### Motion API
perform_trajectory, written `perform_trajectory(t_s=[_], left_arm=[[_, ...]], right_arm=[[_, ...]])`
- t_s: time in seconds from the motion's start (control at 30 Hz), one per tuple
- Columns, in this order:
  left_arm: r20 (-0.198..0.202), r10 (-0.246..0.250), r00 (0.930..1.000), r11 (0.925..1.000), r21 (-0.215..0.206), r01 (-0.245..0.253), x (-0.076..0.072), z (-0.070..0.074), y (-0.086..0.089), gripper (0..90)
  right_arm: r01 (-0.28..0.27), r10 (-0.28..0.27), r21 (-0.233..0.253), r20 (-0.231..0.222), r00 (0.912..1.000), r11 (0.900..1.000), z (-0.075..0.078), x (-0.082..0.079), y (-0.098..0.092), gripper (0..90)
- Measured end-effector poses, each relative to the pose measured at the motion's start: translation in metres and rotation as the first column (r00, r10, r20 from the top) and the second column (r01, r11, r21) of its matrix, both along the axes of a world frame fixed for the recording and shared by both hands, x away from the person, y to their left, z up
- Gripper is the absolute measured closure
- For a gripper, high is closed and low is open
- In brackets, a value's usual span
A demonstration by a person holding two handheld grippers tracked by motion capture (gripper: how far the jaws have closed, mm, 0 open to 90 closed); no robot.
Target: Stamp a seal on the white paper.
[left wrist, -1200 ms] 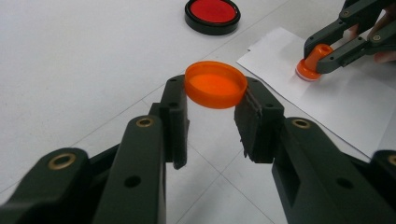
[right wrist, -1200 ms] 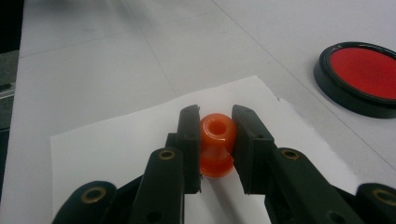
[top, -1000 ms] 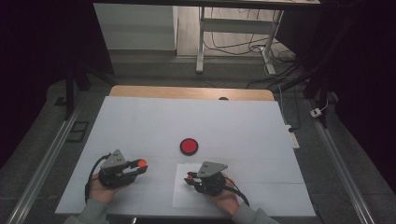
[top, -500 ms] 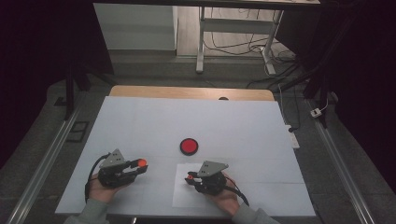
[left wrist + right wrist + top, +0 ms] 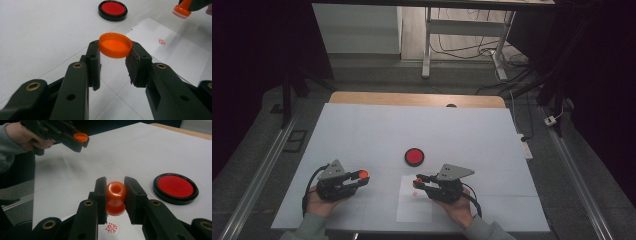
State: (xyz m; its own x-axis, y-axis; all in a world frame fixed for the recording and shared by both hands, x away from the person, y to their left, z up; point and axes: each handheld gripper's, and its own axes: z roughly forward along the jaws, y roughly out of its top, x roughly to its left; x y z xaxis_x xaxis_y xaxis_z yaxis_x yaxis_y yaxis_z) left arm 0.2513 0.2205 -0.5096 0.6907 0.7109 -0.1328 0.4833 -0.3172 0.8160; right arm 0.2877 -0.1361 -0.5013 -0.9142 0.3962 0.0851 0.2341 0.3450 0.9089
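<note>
Fingers (image 5: pixel 100 195) around upright orange stamp (image 5: pixel 116 198)

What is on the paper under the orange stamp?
A small red stamped mark sits on the paper, just below the stamp held in the right gripper; the right gripper view shows it.

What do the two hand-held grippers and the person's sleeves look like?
Both the left hand-held gripper and the right hand-held gripper are black, each topped by a grey three-cornered plate, with a black cable trailing back. Their jaws are flat black blocks on arms with brass-coloured rivets. The sleeves are grey.
</note>
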Motion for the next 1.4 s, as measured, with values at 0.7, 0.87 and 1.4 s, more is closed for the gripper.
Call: perform_trajectory(t_s=[0.7,0.87,1.4], left_arm=[[-0.003,-0.004,1.0000,1.0000,0.003,0.004,0.000,-0.001,-0.001,65.5],[-0.004,-0.003,1.0000,1.0000,0.000,0.003,0.001,-0.001,0.000,65.5],[0.005,-0.017,0.9998,0.9998,0.002,0.017,0.000,-0.001,-0.003,65.5]], right_arm=[[0.041,-0.041,0.040,0.007,0.9991,0.998,0.011,0.005,-0.008,71.9],[0.056,-0.056,0.050,0.006,0.9984,0.997,0.015,0.009,-0.012,71.9],[0.099,-0.102,0.095,0.026,0.9944,0.991,0.031,0.018,-0.027,72.0]])
